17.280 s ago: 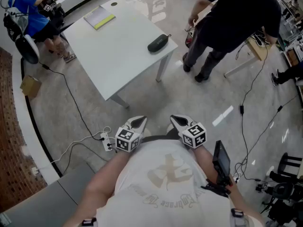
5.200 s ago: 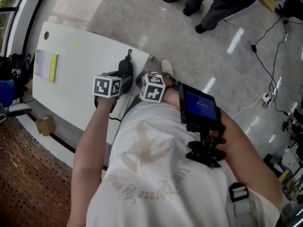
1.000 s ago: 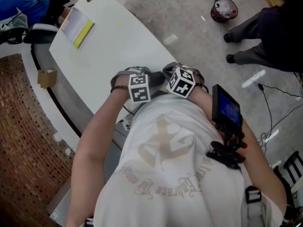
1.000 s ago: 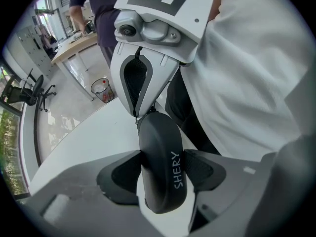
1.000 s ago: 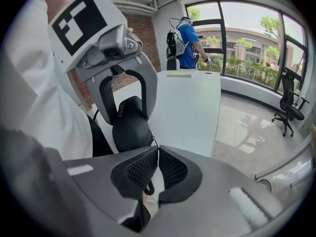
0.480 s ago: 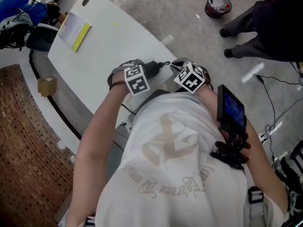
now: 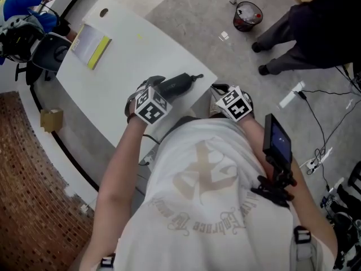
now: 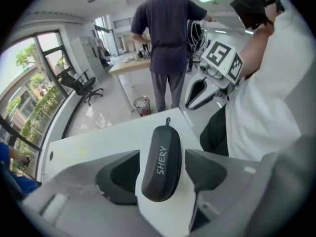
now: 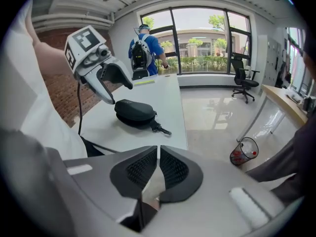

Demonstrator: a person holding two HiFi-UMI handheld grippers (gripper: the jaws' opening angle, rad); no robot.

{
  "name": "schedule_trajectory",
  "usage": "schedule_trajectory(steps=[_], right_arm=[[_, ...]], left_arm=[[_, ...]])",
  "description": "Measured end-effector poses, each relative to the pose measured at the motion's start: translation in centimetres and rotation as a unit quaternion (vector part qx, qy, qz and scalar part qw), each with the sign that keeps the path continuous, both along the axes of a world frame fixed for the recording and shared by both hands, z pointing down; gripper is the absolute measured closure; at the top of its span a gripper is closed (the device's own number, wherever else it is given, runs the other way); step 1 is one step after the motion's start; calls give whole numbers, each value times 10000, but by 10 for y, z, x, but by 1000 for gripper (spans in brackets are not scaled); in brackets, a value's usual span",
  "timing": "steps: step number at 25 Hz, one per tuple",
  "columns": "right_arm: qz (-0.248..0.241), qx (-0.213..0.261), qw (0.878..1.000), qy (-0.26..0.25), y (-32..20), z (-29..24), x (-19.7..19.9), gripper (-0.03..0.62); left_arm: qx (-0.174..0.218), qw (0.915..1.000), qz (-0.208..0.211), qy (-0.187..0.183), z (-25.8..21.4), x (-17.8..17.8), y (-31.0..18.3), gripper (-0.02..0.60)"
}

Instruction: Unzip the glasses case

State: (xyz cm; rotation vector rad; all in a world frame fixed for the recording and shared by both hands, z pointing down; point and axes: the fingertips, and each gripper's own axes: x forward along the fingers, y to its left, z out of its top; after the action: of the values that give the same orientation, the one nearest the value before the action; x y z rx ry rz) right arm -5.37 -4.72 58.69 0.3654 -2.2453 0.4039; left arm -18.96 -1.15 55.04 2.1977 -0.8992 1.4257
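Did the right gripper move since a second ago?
Yes. The right gripper drew back from the glasses case, out to the near corner of the table.

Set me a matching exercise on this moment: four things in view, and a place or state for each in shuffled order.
1 glasses case
2 right tool
3 yellow-edged booklet
4 waste bin

a on the floor
b shut, nothing held
c at the table's near corner
d at the table's far end

Pairs: 1-c, 2-b, 3-d, 4-a
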Motion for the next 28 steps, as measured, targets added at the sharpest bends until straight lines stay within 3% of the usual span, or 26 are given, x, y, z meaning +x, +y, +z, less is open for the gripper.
schedule_trajectory(steps=[3,6,10,12,15,18,22,28], right_arm=[[255,73,9988,-422,8,-22,-6,571],[395,-83,9939,-1031,26,-54,-25,571],[384,-198,9823,-1825,43,-103,-51,571],[288,-191,9775,-2081,50,-120,-57,571],[176,-252,9740,-2242,59,-128,-54,571],[43,-247,9729,-2301,62,-130,-55,571],[-113,-189,9685,-2479,63,-138,-59,571],[-47,-292,9712,-2363,77,-132,-52,571]], left_arm=[[785,9928,-538,726,-30,1,9,377],[1702,9750,-927,1090,-59,-9,20,564],[2247,9532,-1250,1589,-90,-23,35,575],[2236,9400,-1547,2062,-96,-22,45,575],[1976,9122,-2063,2936,-96,-9,57,575],[1951,8940,-2317,3303,-95,-4,62,575],[2065,8848,-2475,3365,-96,-5,66,575],[1923,8845,-2560,3393,-91,2,81,575]])
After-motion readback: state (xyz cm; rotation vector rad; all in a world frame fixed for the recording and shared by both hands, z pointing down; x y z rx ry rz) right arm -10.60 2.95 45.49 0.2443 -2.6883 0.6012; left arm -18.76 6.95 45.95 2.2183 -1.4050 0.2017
